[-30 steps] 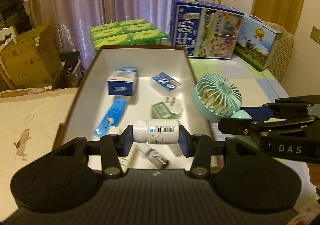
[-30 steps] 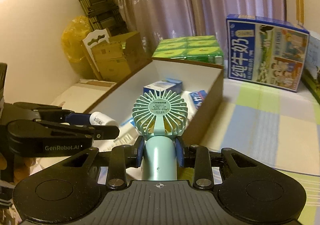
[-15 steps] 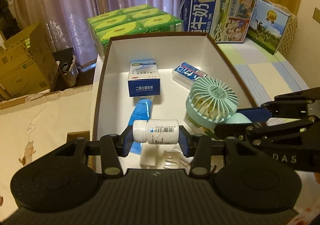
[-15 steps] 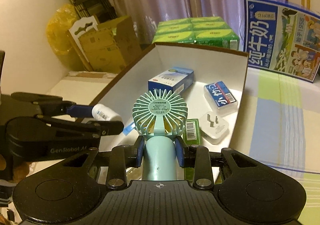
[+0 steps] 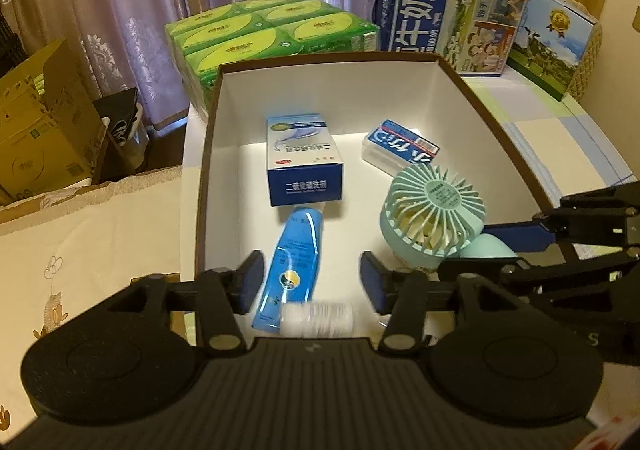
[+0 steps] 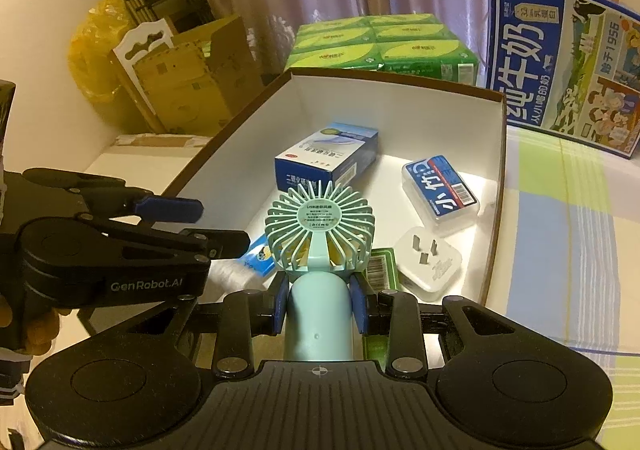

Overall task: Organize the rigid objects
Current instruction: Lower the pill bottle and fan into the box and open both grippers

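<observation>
Both hand-held grippers hang over an open white box with a brown rim. On the left hand-held gripper the jaws are opening, and the blue pads stand clear of the white pill bottle, which shows as a blur below and between them, touching neither pad, over the near end of the box. From the right wrist view the same left hand-held gripper comes in from the left edge, its fingers parted, with a white blur just beneath it.

The right hand-held gripper is clamped narrowly on the handle of a mint-green mini fan; the pads press both sides of the handle and the round grille stands up ahead of the fingers. In the left wrist view the fan sits over the right side of the box, the right hand-held gripper reaching in from the right.

Inside the box lie a blue-and-white carton towards the far end, a blue tube just before it, a clear case with a blue label by the right wall, a white plug adapter near that case, and a green packet partly hidden behind the fan. Beyond the box stand a stack of green packs and a large blue milk carton. A striped cloth covers the surface to the right.
</observation>
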### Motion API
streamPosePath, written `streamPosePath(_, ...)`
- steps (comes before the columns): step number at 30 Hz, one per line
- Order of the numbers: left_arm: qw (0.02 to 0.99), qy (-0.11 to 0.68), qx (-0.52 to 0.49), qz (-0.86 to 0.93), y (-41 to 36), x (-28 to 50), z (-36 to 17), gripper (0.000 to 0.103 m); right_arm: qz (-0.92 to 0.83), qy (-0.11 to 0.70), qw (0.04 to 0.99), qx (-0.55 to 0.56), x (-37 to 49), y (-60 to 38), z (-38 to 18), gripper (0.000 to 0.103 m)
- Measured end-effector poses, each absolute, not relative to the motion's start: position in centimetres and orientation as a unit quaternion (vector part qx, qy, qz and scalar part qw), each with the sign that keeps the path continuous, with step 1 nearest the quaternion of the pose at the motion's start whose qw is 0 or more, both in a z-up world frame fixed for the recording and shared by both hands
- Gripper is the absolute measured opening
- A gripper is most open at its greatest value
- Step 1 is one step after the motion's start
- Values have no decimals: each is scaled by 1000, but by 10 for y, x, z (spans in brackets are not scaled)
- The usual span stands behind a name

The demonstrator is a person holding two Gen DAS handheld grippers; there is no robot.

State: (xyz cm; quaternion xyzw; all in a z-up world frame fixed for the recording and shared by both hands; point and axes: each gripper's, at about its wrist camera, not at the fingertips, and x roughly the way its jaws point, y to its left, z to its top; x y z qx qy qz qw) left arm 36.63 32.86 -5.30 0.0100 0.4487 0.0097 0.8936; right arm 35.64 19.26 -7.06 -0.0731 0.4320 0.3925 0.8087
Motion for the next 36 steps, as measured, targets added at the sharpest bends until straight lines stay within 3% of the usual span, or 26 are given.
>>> streamPosePath(15, 895, 447, -1, -1, 341, 378, -51, 52, 392, 441, 804, -78, 368, 214, -86, 30)
streamPosePath(17, 895, 446, -5, 2, 343, 378, -51, 54, 392, 434, 807, -85, 368, 216, -85, 33)
streamPosePath(19, 895, 445, -9, 3, 345, 377, -50, 55, 391, 430, 809, -89, 367, 215, -84, 47)
streamPosePath(28, 898, 439, -24, 9, 345, 360, -41, 62, 390, 428, 811, -89, 354, 192, -72, 58)
streamPosePath(36, 903, 428, -35, 19, 331, 332, -27, 65, 381, 425, 817, -85, 338, 169, -60, 62)
